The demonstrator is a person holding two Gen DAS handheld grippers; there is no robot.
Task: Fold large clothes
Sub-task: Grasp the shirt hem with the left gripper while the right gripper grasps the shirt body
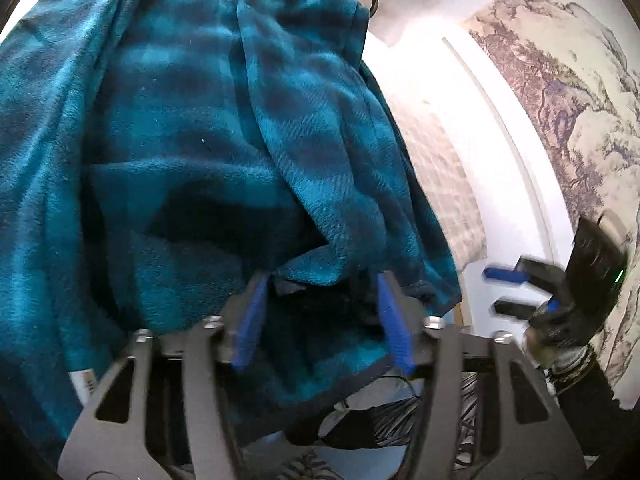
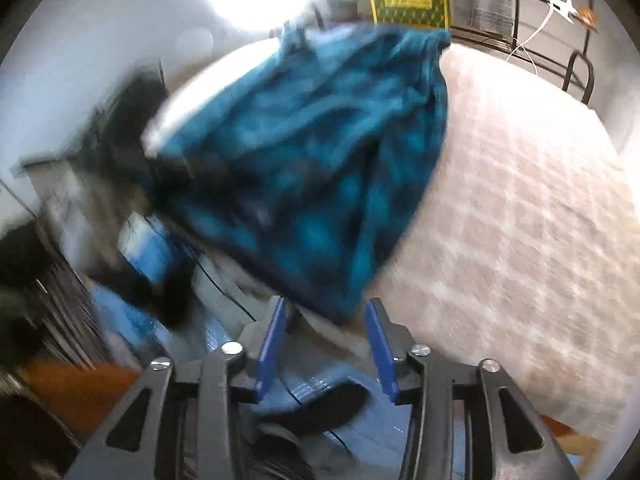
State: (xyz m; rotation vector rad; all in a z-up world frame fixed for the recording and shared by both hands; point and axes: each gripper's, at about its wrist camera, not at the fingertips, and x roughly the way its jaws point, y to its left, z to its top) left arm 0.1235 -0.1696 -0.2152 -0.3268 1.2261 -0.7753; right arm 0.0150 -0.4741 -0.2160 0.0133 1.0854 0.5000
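A large teal and dark blue plaid fleece garment (image 1: 180, 140) fills the left wrist view, bunched in folds on the bed. My left gripper (image 1: 324, 280) is open, its blue pads either side of a loose fold near the garment's lower hem. My right gripper (image 1: 504, 290) shows at the right of that view, open and away from the cloth. In the blurred right wrist view the garment (image 2: 304, 160) lies heaped on the pale quilted mattress (image 2: 520, 220). My right gripper (image 2: 326, 306) is open, with the garment's lower corner just beyond its tips.
A wall mural of trees (image 1: 560, 100) is at the right. A yellow and green box (image 2: 408, 0) and a black metal rack (image 2: 576, 72) stand behind the bed. Blue items and cables (image 2: 160, 248) lie on the floor beside the mattress edge.
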